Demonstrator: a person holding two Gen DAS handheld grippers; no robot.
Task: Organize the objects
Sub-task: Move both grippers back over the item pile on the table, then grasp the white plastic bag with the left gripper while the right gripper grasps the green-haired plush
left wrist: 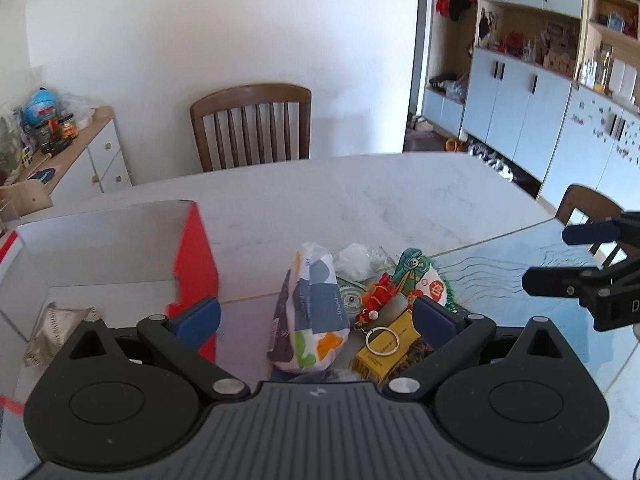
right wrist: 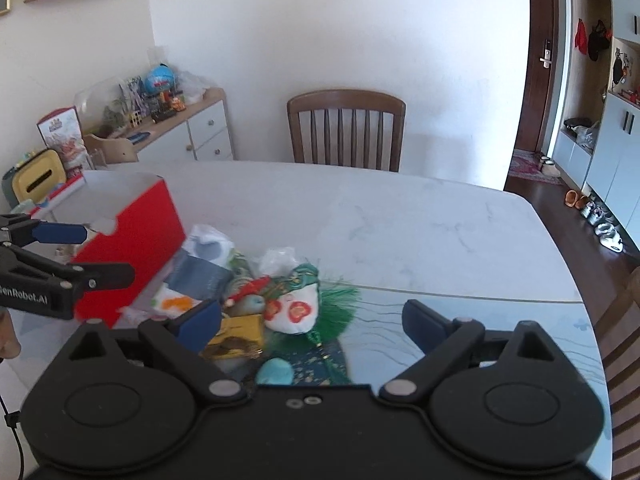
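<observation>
**Both grippers spread wide above a tangled heap, nothing held yet**

Left gripper (left wrist: 316, 314) hangs with its jaws released over the near side of the pile, and no pad touches anything. Between its fingers lie the patterned tissue pack (left wrist: 310, 316), a red charm on a keyring (left wrist: 382, 338) and a yellow box (left wrist: 386, 354), all crowded together near the table's front edge. The right gripper (right wrist: 314, 318) is equally unclenched and empty, over the green-fringed pouch (right wrist: 302, 304), with a small turquoise object (right wrist: 274, 372) close under its body.

The main risk, as I judge it, is a crowded grab. The charm's ring rests on the yellow box and against the tissue pack, so closing on one piece may snag or drag its neighbours toward the table (left wrist: 360, 192) edge. The soft tissue pack could also crumple and slip out of a wide grip.

A second risk is the two grippers working the same heap; they sit near each other, and converging fingers could knock together or scatter things.

Further back on the left stands the red-sided box (left wrist: 196, 264), open at the top, with a crumpled wrapper (left wrist: 60, 324) already inside. It stands just beside the pile, so a low carry could catch its red wall and shove it.

Beyond, the far half of the table and a wooden chair (left wrist: 252, 124) play no part.
</observation>
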